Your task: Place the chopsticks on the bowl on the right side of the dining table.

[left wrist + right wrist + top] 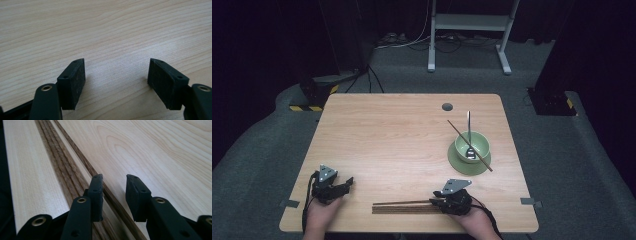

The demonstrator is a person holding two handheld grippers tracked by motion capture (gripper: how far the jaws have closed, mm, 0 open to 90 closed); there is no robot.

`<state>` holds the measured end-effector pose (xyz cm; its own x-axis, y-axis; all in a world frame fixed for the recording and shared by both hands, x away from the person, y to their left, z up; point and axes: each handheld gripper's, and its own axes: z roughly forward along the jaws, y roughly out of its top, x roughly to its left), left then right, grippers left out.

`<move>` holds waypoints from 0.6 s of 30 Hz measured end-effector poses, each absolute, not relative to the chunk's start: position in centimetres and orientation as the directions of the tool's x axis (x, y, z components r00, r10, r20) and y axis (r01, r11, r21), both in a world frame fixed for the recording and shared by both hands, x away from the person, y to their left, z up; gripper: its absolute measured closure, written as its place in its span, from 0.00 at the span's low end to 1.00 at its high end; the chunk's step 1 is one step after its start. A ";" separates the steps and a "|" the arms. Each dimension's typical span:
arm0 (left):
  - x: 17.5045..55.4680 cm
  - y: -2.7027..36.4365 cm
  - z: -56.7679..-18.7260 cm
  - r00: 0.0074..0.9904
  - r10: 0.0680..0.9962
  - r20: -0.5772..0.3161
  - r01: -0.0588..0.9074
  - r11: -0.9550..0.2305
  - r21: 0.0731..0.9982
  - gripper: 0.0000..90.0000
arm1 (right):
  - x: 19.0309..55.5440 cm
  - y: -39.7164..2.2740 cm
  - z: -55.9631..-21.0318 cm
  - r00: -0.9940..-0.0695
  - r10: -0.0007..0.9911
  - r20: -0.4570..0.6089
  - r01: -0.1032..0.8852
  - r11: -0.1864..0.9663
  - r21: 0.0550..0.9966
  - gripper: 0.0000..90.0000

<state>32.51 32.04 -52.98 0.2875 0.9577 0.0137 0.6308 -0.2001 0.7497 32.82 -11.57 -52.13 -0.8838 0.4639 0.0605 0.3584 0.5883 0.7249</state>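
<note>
One chopstick (110, 195) lies between the right tongs' (113, 182) narrowed, not yet gripping jaws, ready for pickup; left tongs (116, 72) rest wide, empty.

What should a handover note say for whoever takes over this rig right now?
Left gripper: open, nothing between its jaws, resting on the table near its front left.
Right gripper: open, jaws astride one chopstick lying beside the striped mat; pads not yet pressing it.
Done: the other chopstick and a spoon already lean in the green bowl on its saucer.
Left: grip this chopstick, probably carry it to the bowl.
</note>
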 end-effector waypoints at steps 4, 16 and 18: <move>32.5 32.0 -53.0 0.287 0.958 0.023 0.627 -0.206 0.751 0.34 | 33.2 -12.1 -52.3 -0.874 0.482 0.062 0.370 0.579 0.726 0.80; 32.5 32.0 -53.0 0.285 0.958 0.014 0.631 -0.199 0.749 0.34 | 33.6 -12.9 -52.2 -0.855 0.518 0.022 0.367 0.575 0.731 0.86; 32.5 32.0 -53.0 0.286 0.958 0.019 0.628 -0.203 0.752 0.34 | 33.5 -12.9 -52.2 -0.855 0.518 0.018 0.363 0.574 0.734 0.87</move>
<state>32.46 31.99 -52.98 0.2861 0.9580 0.0192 0.6279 -0.2025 0.7515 33.54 -12.87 -52.20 -0.8551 0.5182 0.0178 0.3633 0.5743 0.7336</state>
